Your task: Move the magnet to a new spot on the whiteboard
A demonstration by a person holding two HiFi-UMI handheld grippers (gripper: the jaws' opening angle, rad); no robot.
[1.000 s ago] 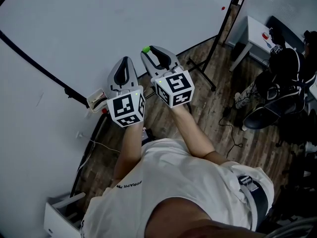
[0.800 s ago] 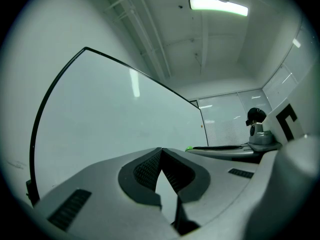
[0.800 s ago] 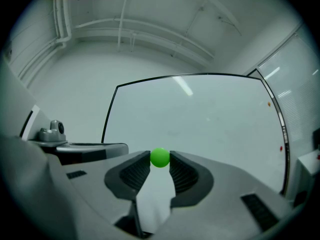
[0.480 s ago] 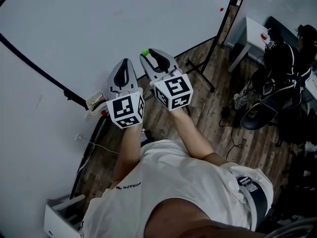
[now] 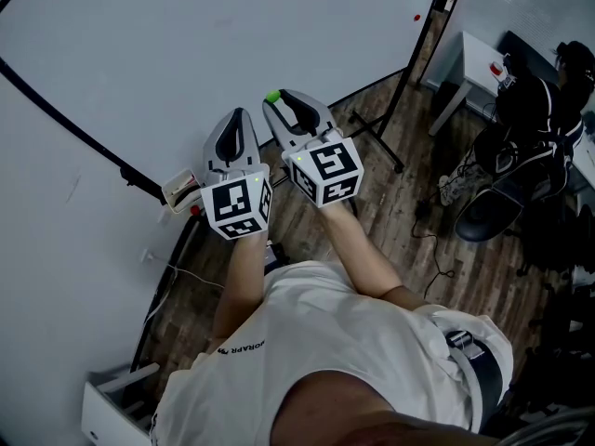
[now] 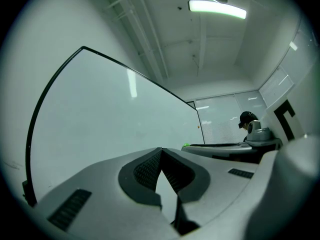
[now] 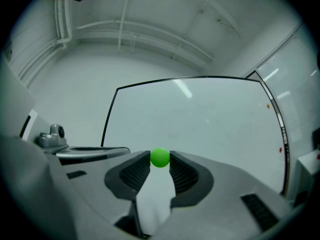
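Magnet [image 7: 160, 157] is green, ball-shaped, and pinched right at the tips of my right gripper [image 7: 160, 162]. One pad sits on each side of it, and the jaws stand only as far apart as the ball is wide. Nothing else is between them. From this I judge the pick is done: the magnet is off the whiteboard [image 7: 200, 119] and in the grip.

What's left is the carry, pressing it onto a new spot, then letting go. The board fills the view ahead of the jaws, and its whole frame shows past the tips, so I read the magnet as well apart from it, not touching. No spot is chosen yet as far as I can tell (plenty of bare board straight ahead of the tips).

My left gripper [image 6: 161, 151] has its jaw tips together with nothing between them, so it's idle. It sits just beside the right gripper, on its left, with its tips a bit behind the right tips.

Pose: both grippers are held out in front of the chest on bent forearms [image 5: 358, 249]. They point at the board, roughly level and tipped slightly up, nearly parallel. Both cubes [image 5: 325, 170] face up toward the head camera.
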